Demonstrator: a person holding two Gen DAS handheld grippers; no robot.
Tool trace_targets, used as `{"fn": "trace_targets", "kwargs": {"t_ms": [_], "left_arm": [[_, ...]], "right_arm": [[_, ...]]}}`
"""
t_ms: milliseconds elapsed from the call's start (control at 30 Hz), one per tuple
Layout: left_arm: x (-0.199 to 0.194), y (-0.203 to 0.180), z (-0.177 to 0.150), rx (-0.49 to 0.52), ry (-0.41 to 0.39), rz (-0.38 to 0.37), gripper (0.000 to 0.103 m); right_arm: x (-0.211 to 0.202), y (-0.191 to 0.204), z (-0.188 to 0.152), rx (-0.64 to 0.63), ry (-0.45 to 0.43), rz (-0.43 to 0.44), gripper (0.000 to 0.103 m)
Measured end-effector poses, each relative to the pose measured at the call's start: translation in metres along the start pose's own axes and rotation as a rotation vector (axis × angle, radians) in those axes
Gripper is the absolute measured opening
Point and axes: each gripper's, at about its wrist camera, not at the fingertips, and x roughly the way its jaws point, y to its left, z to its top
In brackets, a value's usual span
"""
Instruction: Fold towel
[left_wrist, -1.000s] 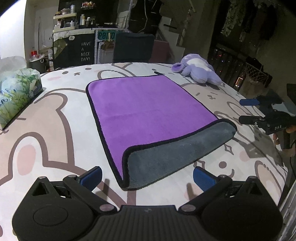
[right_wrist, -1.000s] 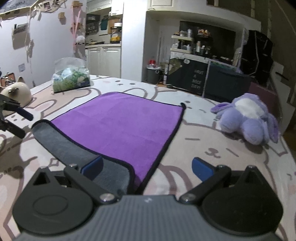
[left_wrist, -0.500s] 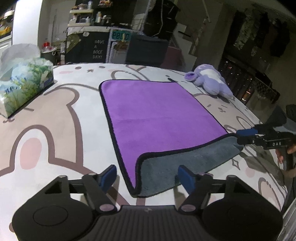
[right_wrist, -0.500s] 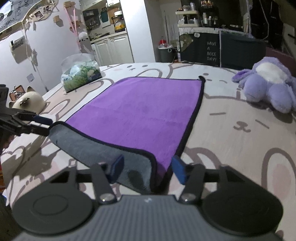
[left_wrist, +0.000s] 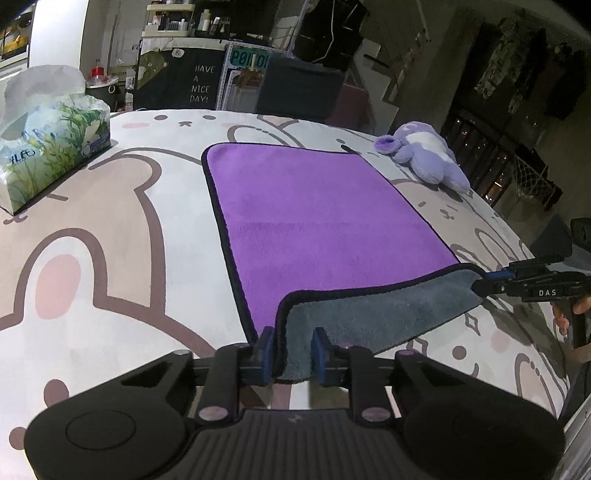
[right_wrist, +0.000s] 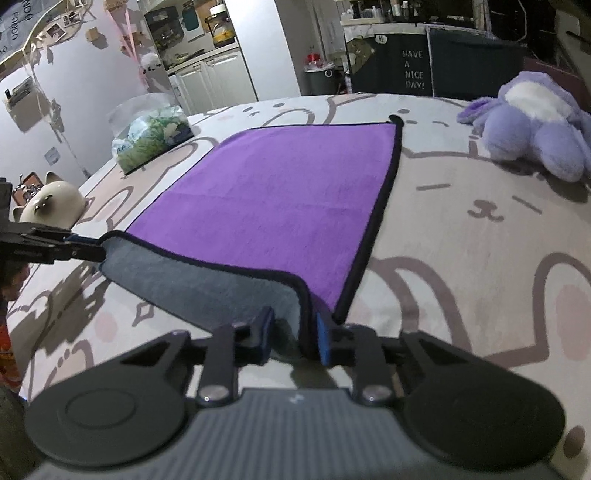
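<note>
Broad surface (left_wrist: 110, 229) under a cartoon-animal print cloth, pale with brown outlines and pink cheek spots.

Purple towel (left_wrist: 317, 218) with black trim, spread flat over the middle of the surface, far edge square to the far side; near edge turned up and back, grey underside showing along the near strip.

Purple-and-white plush toy (right_wrist: 535, 129) lying near the far right corner of the surface, well apart from the towel.

Tissue pack (left_wrist: 48, 140) with a green leaf print, near the far left edge, a white sheet standing out of the top.

Cream cat-shaped figure (right_wrist: 51, 205) at the left edge of the surface, seen only from the right wrist view.

Left claw (left_wrist: 293, 352) narrowed onto the near left corner of the towel, blue fingertips (left_wrist: 266, 350) pressed either side of the raised grey fold and black trim.

Right claw (right_wrist: 291, 341) likewise closed down on the near right corner, cloth pinched between its pads, corner lifted just off the surface.

Seen from the left wrist view, right claw (left_wrist: 484, 282) at the end of the grey strip, gripping the corner, grey strip stretched between the two claws.
</note>
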Motion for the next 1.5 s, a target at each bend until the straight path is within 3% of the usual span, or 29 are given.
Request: {"fn": "trace_targets", "kwargs": {"t_ms": [333, 833, 1500], "left_arm": [[0.0, -0.001, 0.0, 0.01, 0.006, 0.032, 0.007], [-0.013, -0.013, 0.019, 0.045, -0.075, 0.089, 0.005], [-0.02, -0.024, 0.085, 0.085, -0.176, 0.188, 0.005]], "right_arm": [[-0.004, 0.003, -0.001, -0.006, -0.007, -0.006, 0.009], [-0.026, 0.006, 0.014, 0.004, -0.104, -0.008, 0.005], [-0.047, 0.004, 0.075, -0.006, -0.255, -0.042, 0.005]]}}
